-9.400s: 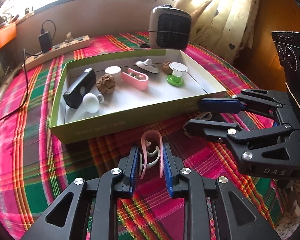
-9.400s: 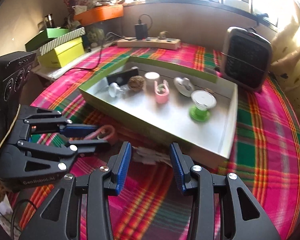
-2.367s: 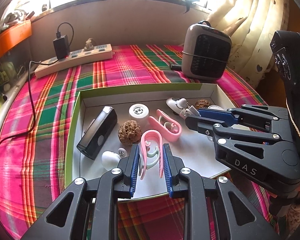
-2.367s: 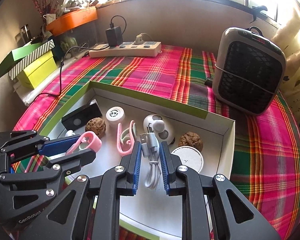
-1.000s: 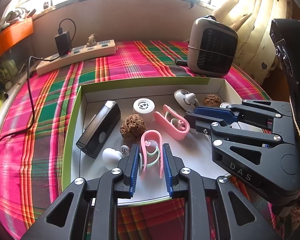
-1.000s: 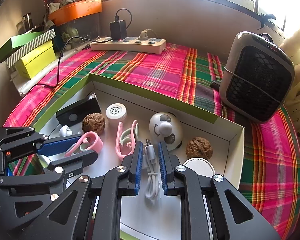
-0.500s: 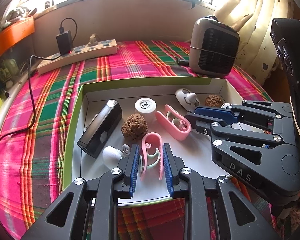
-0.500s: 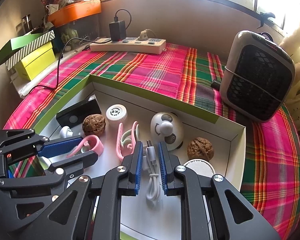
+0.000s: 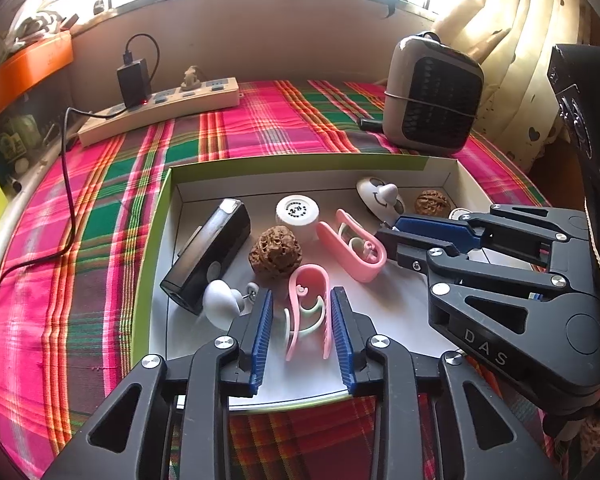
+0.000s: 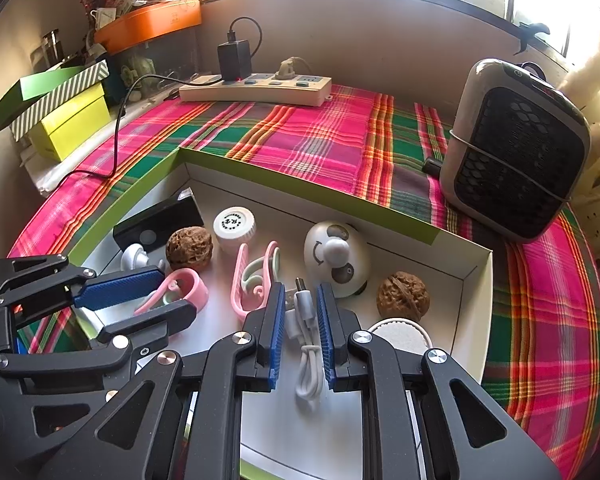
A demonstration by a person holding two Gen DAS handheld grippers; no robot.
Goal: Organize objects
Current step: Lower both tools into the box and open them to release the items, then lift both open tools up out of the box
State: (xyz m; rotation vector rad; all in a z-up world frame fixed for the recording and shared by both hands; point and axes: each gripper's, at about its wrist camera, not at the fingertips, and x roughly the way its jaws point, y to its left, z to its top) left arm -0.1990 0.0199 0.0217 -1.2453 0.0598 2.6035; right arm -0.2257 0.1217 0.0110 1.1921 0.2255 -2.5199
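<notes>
A pink clip [image 9: 308,280] lies on the white floor of the green-sided box [image 9: 292,160]. My left gripper [image 9: 302,294] straddles it; its jaws are opening, and a gap shows between the blue pads and the clip. In the right wrist view the same clip [image 10: 188,286] sits between the left gripper's fingers [image 10: 120,286]. My right gripper [image 10: 300,288] is shut on a white USB cable [image 10: 308,360], held low over the box floor, just right of a second pink clip [image 10: 256,276].
The box also holds a black device [image 9: 208,256], two walnuts [image 9: 274,248] [image 9: 432,202], a white cap [image 9: 298,212], a white panda-face knob [image 10: 336,256] and a white hook [image 9: 220,308]. A heater [image 9: 432,96] and a power strip [image 9: 160,108] stand behind on the plaid cloth.
The left gripper's jaws have parted and let go of the pink clip, which now rests on the box floor. The right gripper still grips the cable in the same spot.
</notes>
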